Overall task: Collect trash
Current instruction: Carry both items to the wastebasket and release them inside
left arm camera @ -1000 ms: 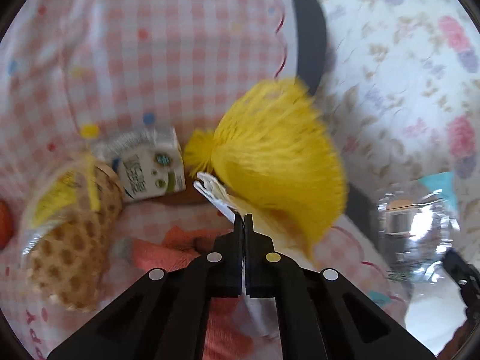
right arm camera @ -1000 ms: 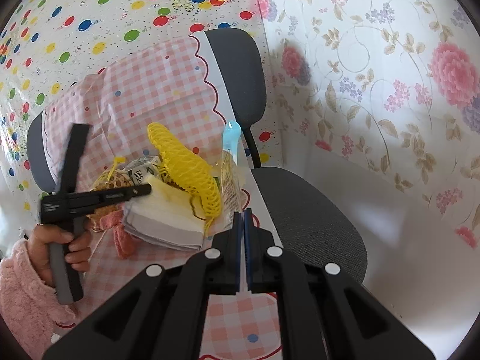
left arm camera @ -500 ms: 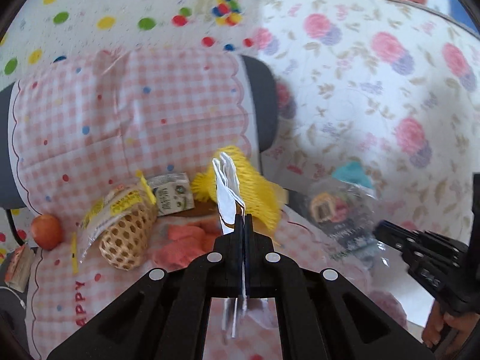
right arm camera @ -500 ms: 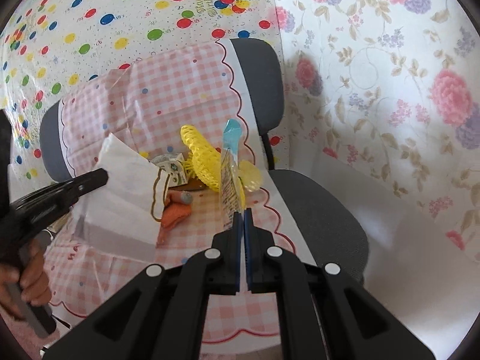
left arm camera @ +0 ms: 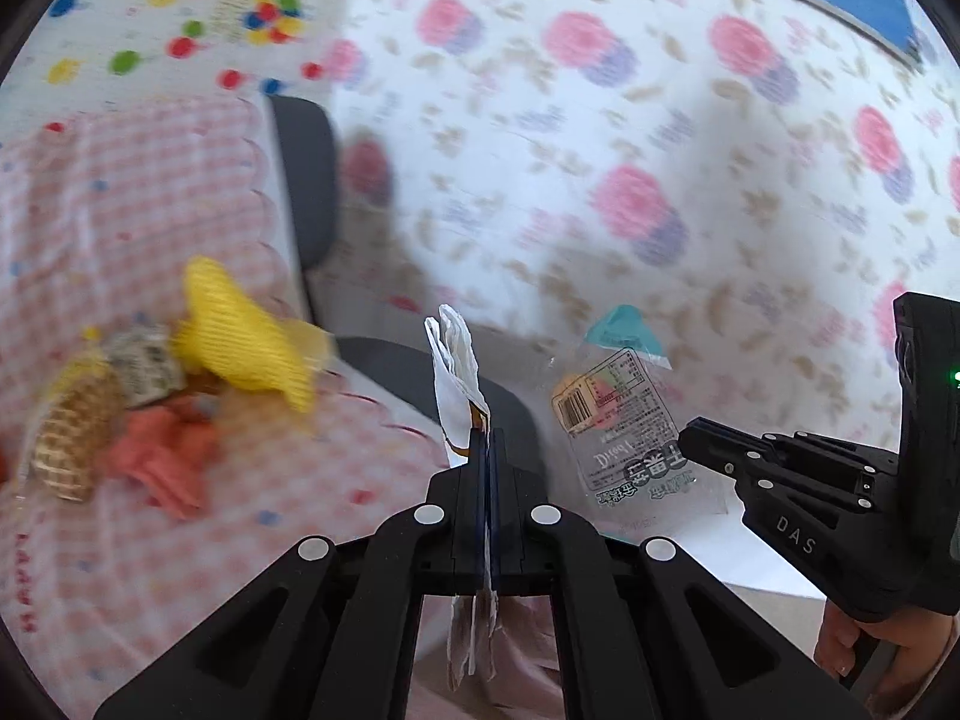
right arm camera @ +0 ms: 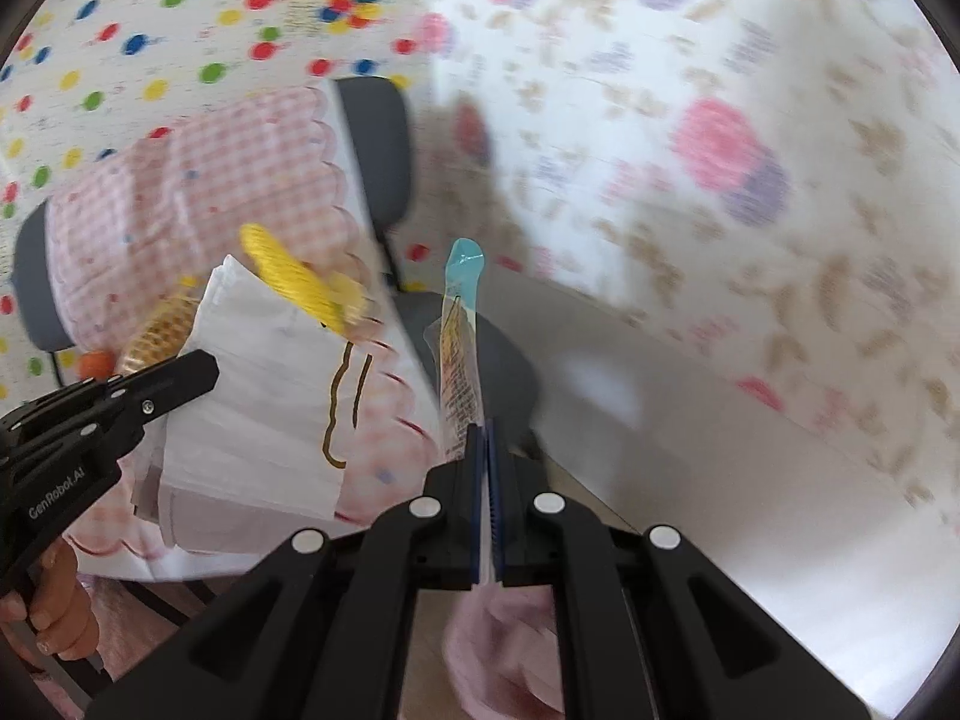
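Note:
My left gripper [left arm camera: 487,438] is shut on a white paper bag [left arm camera: 456,372], seen edge-on; in the right wrist view the bag [right arm camera: 270,414] hangs flat from that gripper [right arm camera: 204,369]. My right gripper [right arm camera: 485,429] is shut on a clear plastic wrapper with a teal top [right arm camera: 461,324]; in the left wrist view the wrapper [left arm camera: 618,420] hangs from that gripper [left arm camera: 687,438]. Both are held in the air off the chair. A yellow foam net [left arm camera: 240,336], a small carton [left arm camera: 144,366], a waffle-pattern packet [left arm camera: 72,438] and orange scraps [left arm camera: 162,462] lie on the chair seat.
The grey chair [right arm camera: 384,144] is draped in a pink checked cloth [left arm camera: 120,192]. Floral wallpaper [left arm camera: 600,150] rises to the right, a polka-dot sheet [right arm camera: 180,30] behind. A pale floor [right arm camera: 750,480] lies at right. An orange round thing [right arm camera: 96,363] sits at the seat's left.
Both grippers have pulled back and swung right, away from the chair seat, carrying the paper bag and the wrapper. The trash pile has slid to the left of the views.

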A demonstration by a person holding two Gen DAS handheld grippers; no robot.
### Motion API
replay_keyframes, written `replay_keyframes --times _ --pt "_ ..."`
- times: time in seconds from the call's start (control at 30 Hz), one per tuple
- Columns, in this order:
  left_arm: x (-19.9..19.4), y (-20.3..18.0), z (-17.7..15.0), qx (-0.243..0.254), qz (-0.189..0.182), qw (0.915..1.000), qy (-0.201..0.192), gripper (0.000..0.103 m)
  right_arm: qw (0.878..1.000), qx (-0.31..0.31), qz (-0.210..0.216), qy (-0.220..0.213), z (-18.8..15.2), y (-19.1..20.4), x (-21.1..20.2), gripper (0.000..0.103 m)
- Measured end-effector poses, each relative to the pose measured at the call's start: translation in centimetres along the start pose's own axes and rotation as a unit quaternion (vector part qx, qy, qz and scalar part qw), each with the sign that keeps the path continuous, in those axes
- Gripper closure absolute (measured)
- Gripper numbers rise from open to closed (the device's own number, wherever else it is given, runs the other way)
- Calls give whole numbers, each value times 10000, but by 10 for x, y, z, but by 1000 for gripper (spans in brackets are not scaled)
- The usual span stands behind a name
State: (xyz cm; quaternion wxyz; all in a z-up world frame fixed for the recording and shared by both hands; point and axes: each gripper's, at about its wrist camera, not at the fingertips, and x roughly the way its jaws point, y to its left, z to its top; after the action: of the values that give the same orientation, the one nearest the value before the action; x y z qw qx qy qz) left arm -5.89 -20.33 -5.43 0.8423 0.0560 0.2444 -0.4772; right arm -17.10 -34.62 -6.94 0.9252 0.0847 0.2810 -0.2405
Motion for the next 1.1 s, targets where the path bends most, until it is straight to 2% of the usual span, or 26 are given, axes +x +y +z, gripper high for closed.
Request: replay_keyframes --times 0.13,0.3,0.53,0.7,0.73,0.77,0.8,0.87,1.03,1.1 --pt "16 -32 -13 281 -291 9990 167 102 9989 165 -392 217 -24 -29 -7 101" --pt "46 -63 -35 545 -567 9958 459 102 9958 394 -677 474 -48 -55 -3 101" --pt "93 -75 -55 545 -749 9913 937 101 9922 645 -788 722 -67 -80 17 100" --pt "116 -77 -59 594 -732 9888 1154 99 9907 658 -794 892 -71 -85 36 100" --pt "118 -77 -60 606 -731 9883 1191 98 9907 646 -798 897 -71 -84 38 100" --pt "120 -77 -60 611 -720 9883 1202 92 9907 633 -782 918 -72 -84 40 100" --pt "121 -76 -59 605 -702 9884 1202 82 9906 630 -774 937 -72 -84 41 99" --pt "121 -72 -58 557 -692 9889 1194 69 9904 643 -766 956 -72 -84 42 96" --pt "118 -57 -55 360 -547 9909 1173 69 9902 666 -817 920 -69 -86 40 84" --pt "112 -49 -52 291 -440 9922 1128 69 9906 697 -799 860 -66 -87 37 83"
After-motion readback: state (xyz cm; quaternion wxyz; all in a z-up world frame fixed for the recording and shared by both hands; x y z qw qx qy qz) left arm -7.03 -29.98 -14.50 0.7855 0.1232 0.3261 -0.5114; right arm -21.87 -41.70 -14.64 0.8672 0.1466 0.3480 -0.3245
